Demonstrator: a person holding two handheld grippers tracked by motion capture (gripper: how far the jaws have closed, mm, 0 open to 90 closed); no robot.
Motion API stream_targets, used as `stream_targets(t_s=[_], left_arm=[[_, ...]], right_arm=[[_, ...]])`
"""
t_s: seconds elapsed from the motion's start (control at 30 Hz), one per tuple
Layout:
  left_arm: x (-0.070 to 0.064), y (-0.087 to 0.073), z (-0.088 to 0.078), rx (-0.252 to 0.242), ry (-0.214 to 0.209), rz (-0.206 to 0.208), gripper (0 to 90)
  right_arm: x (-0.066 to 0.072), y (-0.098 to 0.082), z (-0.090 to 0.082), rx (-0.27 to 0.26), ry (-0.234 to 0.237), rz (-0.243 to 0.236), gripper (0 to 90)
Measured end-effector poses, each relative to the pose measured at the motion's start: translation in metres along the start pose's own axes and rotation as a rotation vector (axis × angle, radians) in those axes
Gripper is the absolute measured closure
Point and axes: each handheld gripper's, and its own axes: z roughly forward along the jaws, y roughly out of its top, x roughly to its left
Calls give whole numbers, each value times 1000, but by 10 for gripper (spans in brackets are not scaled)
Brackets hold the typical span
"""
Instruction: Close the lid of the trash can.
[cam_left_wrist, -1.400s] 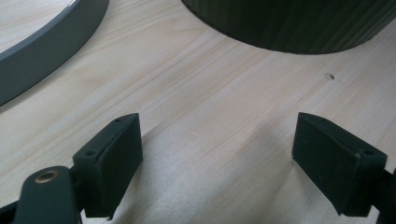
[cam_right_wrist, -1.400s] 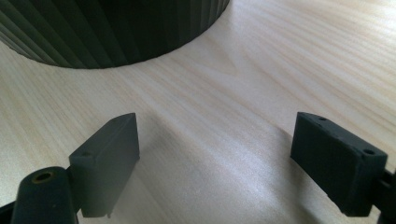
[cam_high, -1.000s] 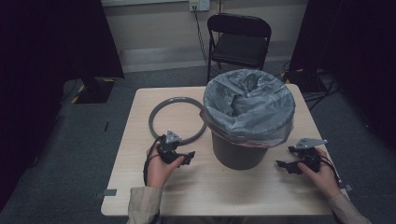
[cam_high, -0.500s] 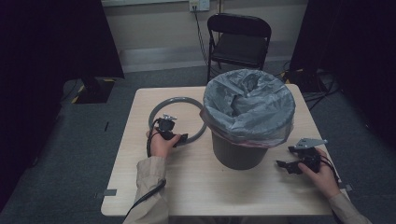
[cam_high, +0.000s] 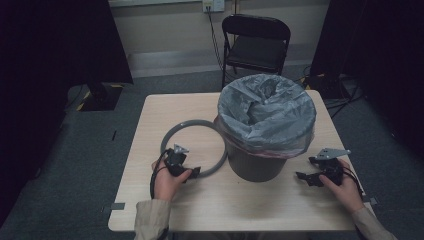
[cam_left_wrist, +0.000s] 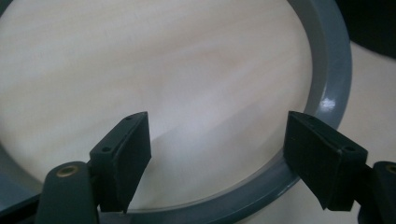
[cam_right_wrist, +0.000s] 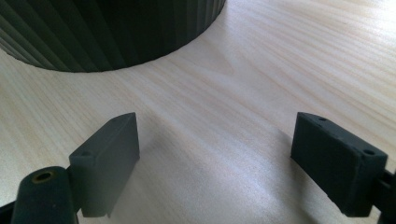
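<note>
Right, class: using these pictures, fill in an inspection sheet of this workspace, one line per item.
Surface: light wooden table, bare around the things.
Job's things: dark bin lined with a grey bag; grey ring flat on the table beside it.
Clutter: nothing seen.
Grippers: left gripper open, jaws astride the ring's near rim; right gripper open, low over bare table beside the bin.
Cables: black cable looping from the left gripper.
Surroundings: folding chair, grey carpet.

**Greys on pale wood**

The table (cam_high: 150, 125) is light, grained wood. On it lie a grey ring (cam_high: 172, 135) and a dark grey ribbed bin (cam_high: 257, 167) lined with a silvery-grey bag (cam_high: 267, 112). Both grippers' jaws are black.
</note>
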Motion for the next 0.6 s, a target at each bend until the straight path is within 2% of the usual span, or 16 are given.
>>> stream_targets(t_s=[0.07,0.1,0.17,0.23,0.3,0.37,0.4,0.47,0.53,0.6], left_arm=[[0,-10,-12,-2,40,11,227],[3,-14,-16,-10,44,5,222],[14,-17,-25,-9,70,-23,205],[28,-18,-32,-19,110,-69,161],[43,-16,-37,-38,129,-111,157],[51,-15,-38,-33,163,-119,160],[57,-14,-37,-28,176,-138,161],[67,-14,-32,-17,172,-175,190],[76,-13,-26,0,201,-194,221],[82,-12,-22,1,203,-224,262]], right_arm=[[0,0,0,0,-1,3,142],[0,0,0,0,-2,3,142],[0,0,0,0,-2,3,142],[1,0,0,0,-4,5,142],[1,0,0,1,-5,6,142],[1,0,0,0,-5,7,142],[1,0,0,1,-5,7,142],[1,0,0,1,-5,7,142],[1,0,0,0,-5,7,142],[1,0,0,0,-5,7,142]])
